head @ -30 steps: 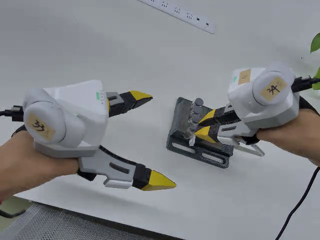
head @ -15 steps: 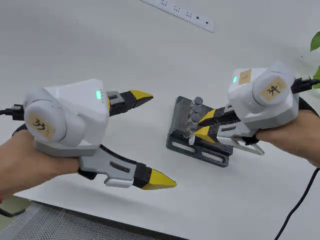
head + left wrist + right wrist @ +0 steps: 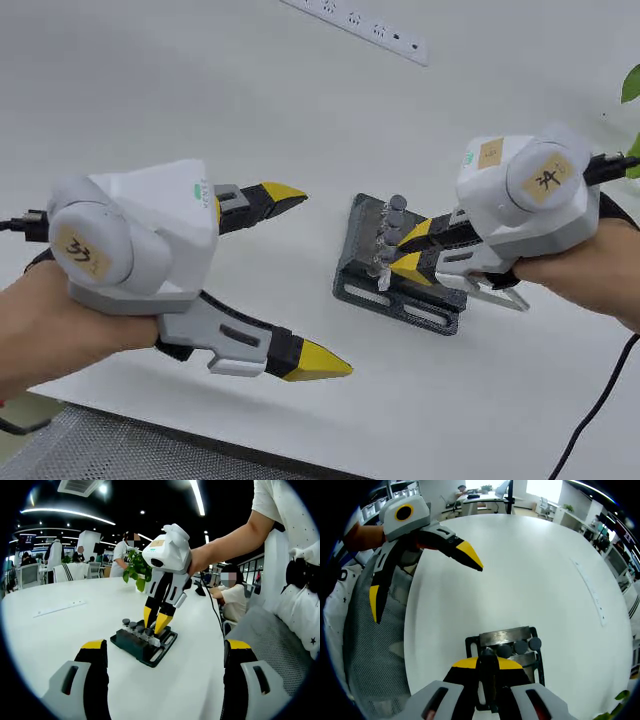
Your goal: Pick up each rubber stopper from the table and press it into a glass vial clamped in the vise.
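Note:
A black vise (image 3: pixel 365 285) stands on the white table and clamps a row of glass vials (image 3: pixel 385 245), several of them capped with grey rubber stoppers (image 3: pixel 397 203). My right gripper (image 3: pixel 408 250) is at the near end of the row, shut on a dark rubber stopper (image 3: pixel 487 654) directly above a vial. In the right gripper view, three capped vials (image 3: pixel 520 647) lie just beyond its tips in the vise (image 3: pixel 472 642). My left gripper (image 3: pixel 310 280) hovers left of the vise, open wide and holding nothing. The left gripper view shows the vise (image 3: pixel 131 645) and the right gripper (image 3: pixel 154 621) ahead.
A white power strip (image 3: pixel 360 22) lies at the table's far edge. A green plant leaf (image 3: pixel 630 85) shows at the right edge, and a black cable (image 3: pixel 600 400) trails off the right gripper. A grey mesh seat (image 3: pixel 100 445) lies below the table's near edge.

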Tool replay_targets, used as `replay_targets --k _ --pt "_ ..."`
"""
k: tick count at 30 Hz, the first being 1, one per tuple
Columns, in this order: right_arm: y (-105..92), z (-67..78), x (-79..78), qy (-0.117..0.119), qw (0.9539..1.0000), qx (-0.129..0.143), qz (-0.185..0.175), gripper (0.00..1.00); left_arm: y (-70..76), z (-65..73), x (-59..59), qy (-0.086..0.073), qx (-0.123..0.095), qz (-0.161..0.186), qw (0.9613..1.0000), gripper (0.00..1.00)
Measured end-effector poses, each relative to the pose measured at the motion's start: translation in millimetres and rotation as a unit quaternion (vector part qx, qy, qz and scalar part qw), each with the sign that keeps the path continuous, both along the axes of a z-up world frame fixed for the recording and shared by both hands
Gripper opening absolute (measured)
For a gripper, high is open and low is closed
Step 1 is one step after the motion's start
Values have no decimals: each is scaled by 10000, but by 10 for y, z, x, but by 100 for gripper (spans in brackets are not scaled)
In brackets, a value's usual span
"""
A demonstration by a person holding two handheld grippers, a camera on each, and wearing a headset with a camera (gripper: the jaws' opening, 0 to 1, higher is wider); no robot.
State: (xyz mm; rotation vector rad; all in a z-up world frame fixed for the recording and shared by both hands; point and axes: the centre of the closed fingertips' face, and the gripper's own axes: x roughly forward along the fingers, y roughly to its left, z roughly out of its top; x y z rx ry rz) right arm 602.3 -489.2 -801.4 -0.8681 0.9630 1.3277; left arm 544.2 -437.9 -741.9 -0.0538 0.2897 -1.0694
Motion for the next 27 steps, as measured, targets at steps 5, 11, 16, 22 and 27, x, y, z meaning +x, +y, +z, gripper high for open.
replay_targets --k 5,11,16,22,27 --pt "3 31 -3 -19 10000 -1 36 7 -94 23 -21 -14 11 -119 9999 96" --pt "6 70 -9 -30 10000 6 58 7 -151 26 -36 -27 16 -229 9997 95" --pt "-17 89 -10 -64 9999 -68 132 7 -165 25 -52 -12 40 -278 9996 95" --pt "-8 117 -11 -102 9993 -170 303 7 -192 37 -61 -39 40 -320 9995 94" --pt "-24 111 -6 -122 9986 -305 407 7 -225 33 -86 -18 41 -376 9993 93"
